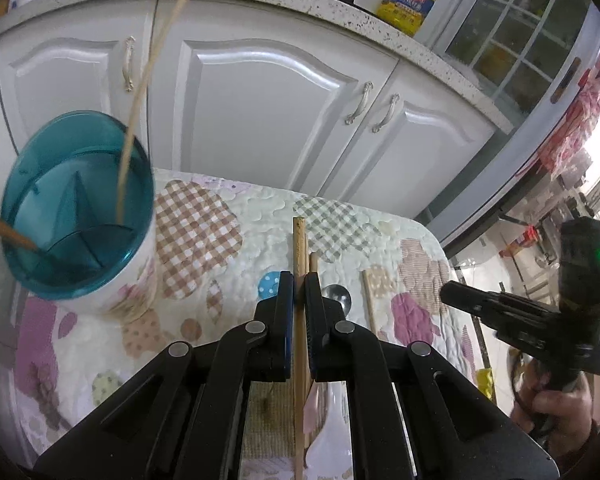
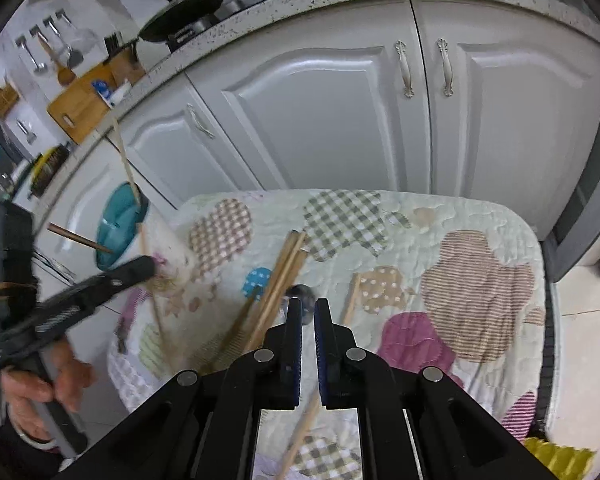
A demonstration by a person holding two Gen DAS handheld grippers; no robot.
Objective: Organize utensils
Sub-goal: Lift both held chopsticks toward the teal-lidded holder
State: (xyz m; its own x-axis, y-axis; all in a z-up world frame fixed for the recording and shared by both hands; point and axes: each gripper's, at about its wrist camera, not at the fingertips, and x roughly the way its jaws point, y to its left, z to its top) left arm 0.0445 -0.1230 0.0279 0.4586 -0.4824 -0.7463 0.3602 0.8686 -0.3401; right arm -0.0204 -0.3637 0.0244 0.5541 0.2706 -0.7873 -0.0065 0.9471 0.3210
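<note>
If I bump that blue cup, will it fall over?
Probably, yes. The cup looks tall and narrow at its base, and it sits on a soft quilt. The long chopstick sticking far above its rim likely makes it tippier.

Metal spoon point(image 1: 337, 295) mostly hidden behind the left gripper point(image 1: 299, 285), dark chopstick point(image 1: 6, 230) cut off at the left wrist view's edge, holder point(image 2: 118, 226) blurred in the right wrist view — its compartments unclear.
</note>
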